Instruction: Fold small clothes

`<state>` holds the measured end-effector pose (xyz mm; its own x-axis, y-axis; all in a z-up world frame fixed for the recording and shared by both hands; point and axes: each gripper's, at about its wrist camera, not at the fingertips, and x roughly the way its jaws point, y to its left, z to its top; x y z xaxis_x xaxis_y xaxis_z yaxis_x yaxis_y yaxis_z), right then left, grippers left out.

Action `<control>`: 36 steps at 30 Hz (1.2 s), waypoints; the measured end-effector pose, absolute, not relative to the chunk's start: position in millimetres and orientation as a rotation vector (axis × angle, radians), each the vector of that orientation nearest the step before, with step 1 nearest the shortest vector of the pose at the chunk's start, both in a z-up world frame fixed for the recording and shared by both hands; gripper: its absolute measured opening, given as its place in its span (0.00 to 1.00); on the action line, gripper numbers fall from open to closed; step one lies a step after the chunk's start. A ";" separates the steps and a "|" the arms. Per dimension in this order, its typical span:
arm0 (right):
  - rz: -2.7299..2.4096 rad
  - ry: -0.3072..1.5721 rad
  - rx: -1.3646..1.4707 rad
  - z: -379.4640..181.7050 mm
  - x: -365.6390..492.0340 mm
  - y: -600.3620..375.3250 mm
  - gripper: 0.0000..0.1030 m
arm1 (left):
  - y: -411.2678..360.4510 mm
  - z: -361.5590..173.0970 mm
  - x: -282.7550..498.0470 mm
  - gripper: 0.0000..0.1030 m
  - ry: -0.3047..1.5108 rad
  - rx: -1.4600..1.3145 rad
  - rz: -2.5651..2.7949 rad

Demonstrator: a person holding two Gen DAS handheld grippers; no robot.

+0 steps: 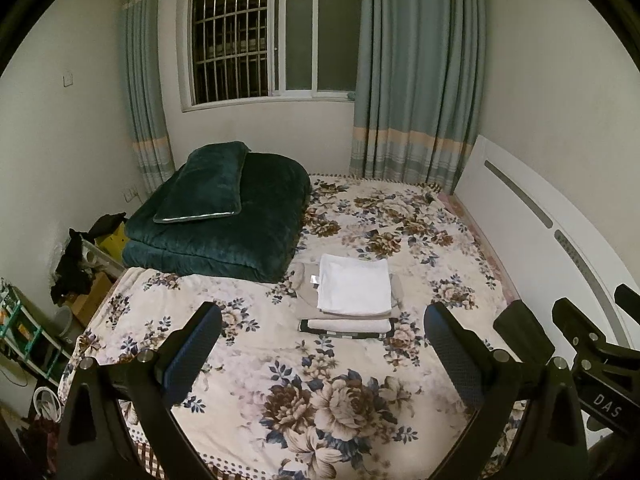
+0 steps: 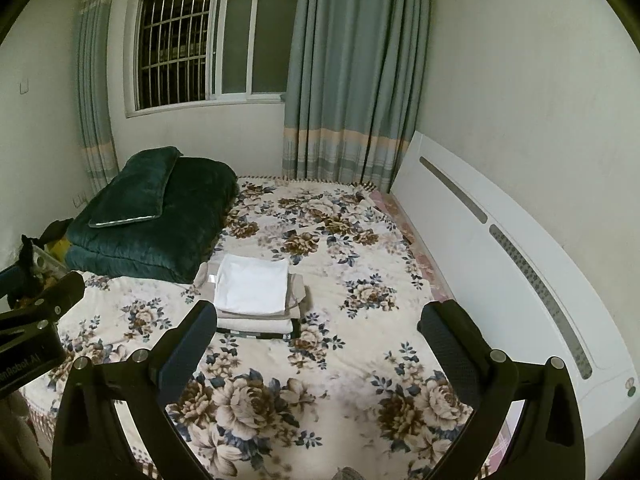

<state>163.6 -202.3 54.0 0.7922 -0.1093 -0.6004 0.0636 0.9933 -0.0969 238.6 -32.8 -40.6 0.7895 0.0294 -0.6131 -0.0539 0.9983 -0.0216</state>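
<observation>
Folded clothes (image 1: 354, 290) stacked on bed (image 1: 400, 360); only left view shows floor clutter (image 1: 72, 272).

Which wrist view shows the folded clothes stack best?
The left wrist view: the folded clothes stack sits centred between the open fingers, all layers unobstructed. In the right wrist view the stack lies left of centre, its lower left corner hidden behind a finger.

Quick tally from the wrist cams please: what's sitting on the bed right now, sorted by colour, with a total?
White folded garment, top of the stack: 1
Beige folded pieces under it: at least 2, layers hard to separate
Black-and-white patterned piece at the bottom: 1
Dark green folded quilt: 1
Dark green pillow lying on the quilt: 1
Total: at least 6
</observation>
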 end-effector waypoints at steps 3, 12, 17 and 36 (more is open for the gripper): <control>-0.089 0.651 -0.068 57.3 164.2 -200.6 1.00 | -32.6 -39.9 238.5 1.00 0.659 -0.037 0.046; -0.087 0.647 -0.064 62.7 162.8 -198.7 1.00 | -31.6 -36.9 237.2 1.00 0.656 -0.039 0.042; -0.079 0.648 -0.057 66.9 161.4 -194.5 1.00 | -32.7 -34.3 235.8 1.00 0.654 -0.039 0.043; -0.072 0.648 -0.045 69.9 153.7 -192.1 1.00 | -33.4 -34.8 234.6 1.00 0.653 -0.038 0.044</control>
<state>153.7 -192.1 69.9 0.7950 -0.0809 -0.6012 0.0529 0.9965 -0.0641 234.6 -33.4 -34.8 0.7937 0.0286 -0.6077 -0.0525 0.9984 -0.0216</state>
